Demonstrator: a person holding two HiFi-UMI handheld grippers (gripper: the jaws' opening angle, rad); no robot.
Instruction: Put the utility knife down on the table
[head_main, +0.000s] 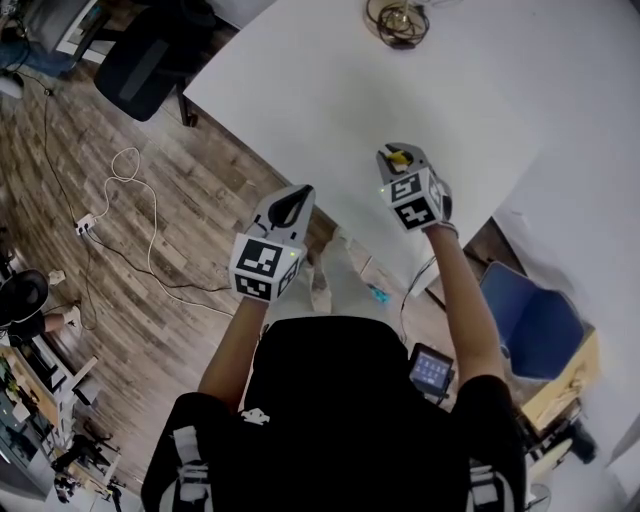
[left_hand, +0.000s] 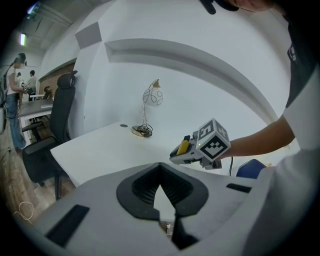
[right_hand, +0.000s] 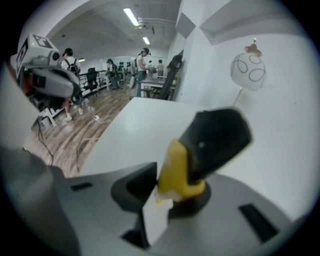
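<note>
My right gripper (head_main: 399, 152) is shut on the utility knife (head_main: 399, 157), a yellow and black tool, and holds it in the air over the near edge of the white table (head_main: 330, 90). In the right gripper view the knife (right_hand: 207, 147) sticks up and forward out of the right gripper (right_hand: 172, 192). The left gripper view shows the right gripper (left_hand: 176, 156) from the side, with the knife (left_hand: 183, 146) yellow at its tip. My left gripper (head_main: 291, 204) hangs left of the table over the floor, shut with nothing in it; its pads (left_hand: 172, 187) meet at the tip.
A small lamp with a round wire globe (left_hand: 153, 97) and coiled base (head_main: 398, 22) stands at the table's far side. A black office chair (head_main: 150, 55) is beyond the table's left corner, a blue chair (head_main: 530, 320) at my right. Cables (head_main: 130, 170) lie on the wooden floor.
</note>
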